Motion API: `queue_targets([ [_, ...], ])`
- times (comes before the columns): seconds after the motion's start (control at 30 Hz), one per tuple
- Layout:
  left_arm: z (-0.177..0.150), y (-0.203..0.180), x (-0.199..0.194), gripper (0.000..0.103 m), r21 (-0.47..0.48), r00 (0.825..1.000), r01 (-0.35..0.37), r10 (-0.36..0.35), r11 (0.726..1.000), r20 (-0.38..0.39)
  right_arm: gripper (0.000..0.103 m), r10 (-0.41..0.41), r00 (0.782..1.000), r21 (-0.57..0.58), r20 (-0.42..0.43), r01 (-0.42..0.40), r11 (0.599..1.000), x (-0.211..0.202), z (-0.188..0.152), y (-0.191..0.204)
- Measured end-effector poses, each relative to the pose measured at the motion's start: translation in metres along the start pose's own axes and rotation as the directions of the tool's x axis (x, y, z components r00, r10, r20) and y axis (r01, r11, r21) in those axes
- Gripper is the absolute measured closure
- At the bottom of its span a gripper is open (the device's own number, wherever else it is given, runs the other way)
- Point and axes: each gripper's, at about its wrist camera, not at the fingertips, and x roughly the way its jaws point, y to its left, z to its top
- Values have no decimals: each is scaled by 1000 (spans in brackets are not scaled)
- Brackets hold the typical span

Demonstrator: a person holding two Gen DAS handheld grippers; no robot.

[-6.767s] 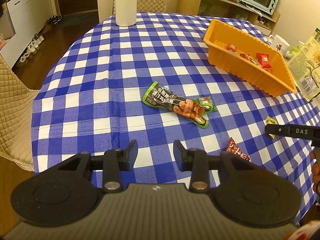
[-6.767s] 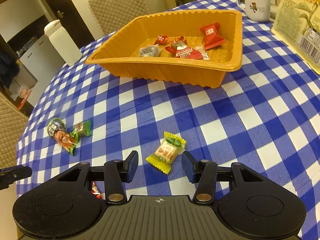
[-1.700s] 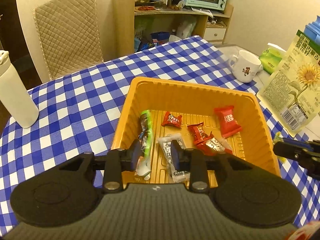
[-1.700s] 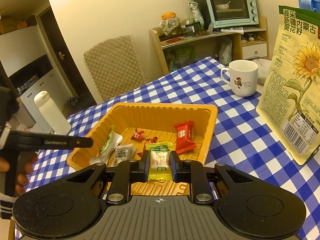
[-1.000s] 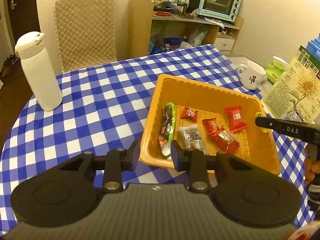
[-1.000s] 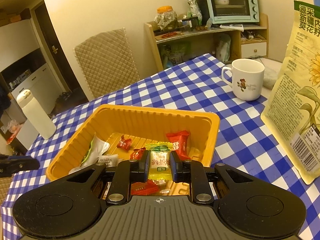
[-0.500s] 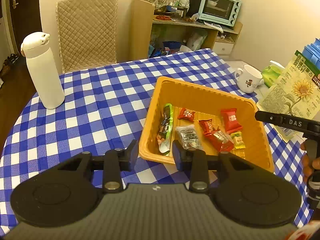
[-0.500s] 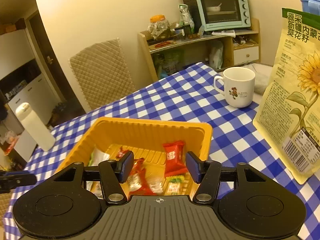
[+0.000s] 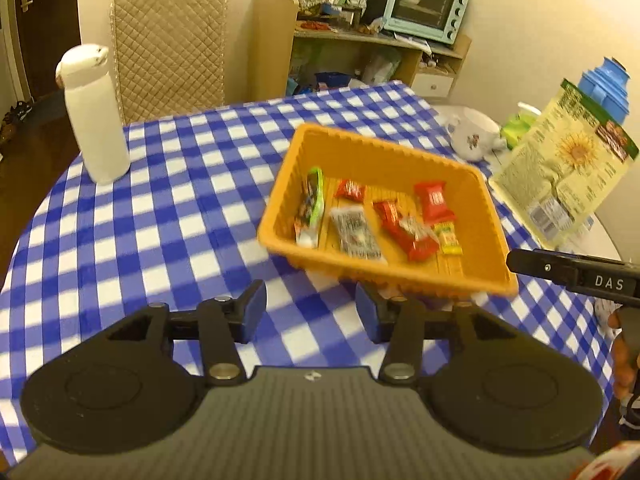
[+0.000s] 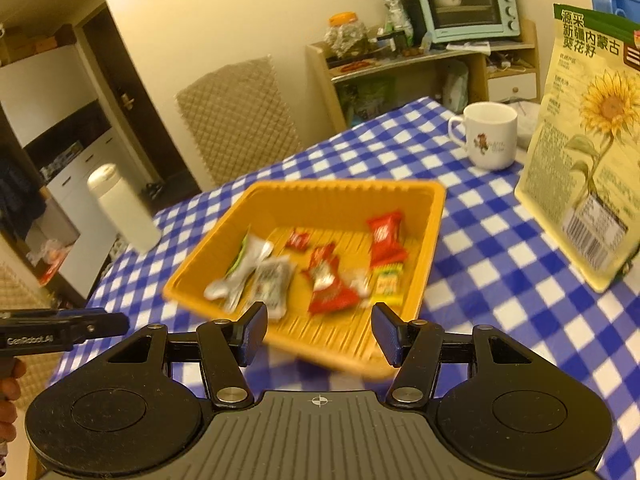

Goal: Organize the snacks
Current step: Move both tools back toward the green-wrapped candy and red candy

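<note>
An orange tray (image 9: 380, 152) (image 10: 344, 196) sits on the blue checked tablecloth and holds several wrapped snacks. Among them are a green sausage pack (image 9: 312, 204), a grey packet (image 9: 354, 232), red packets (image 9: 434, 200) (image 10: 384, 234) and a small yellow candy (image 9: 450, 238) (image 10: 387, 284). My left gripper (image 9: 310, 312) hovers over the cloth just short of the tray's near wall, its jaws opening with nothing between them. My right gripper (image 10: 318, 334) hangs over the tray's near corner, open and empty. Each gripper's arm shows at the edge of the other's view.
A white bottle (image 9: 96, 116) (image 10: 122, 210) stands at the table's left. A white mug (image 9: 474, 140) (image 10: 490, 136) and a sunflower-seed bag (image 9: 560, 168) (image 10: 588, 140) stand to the tray's right. A quilted chair (image 9: 168, 44) and a shelf with a toaster oven (image 9: 424, 4) are beyond the table.
My right gripper let the yellow candy fall into the tray and opened. Both grippers have drawn back from the tray, and the left one's jaws have spread wider.
</note>
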Motion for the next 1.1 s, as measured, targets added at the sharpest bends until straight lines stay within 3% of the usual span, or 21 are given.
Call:
queue_targets([
  [0.37, -64, 11, -31, 54, -35, 996, -43, 40, 998, -76, 45, 33, 992, -36, -120, -38, 999, -21, -62, 34],
  [0.73, -121, 31, -53, 54, -114, 985, -91, 73, 989, -155, 45, 66, 965, -111, -254, -97, 989, -18, -121, 69],
  [1.1, -157, 40, -60, 54, -135, 972, -125, 94, 983, -214, 45, 76, 943, -183, -323, -141, 973, -5, -151, 94],
])
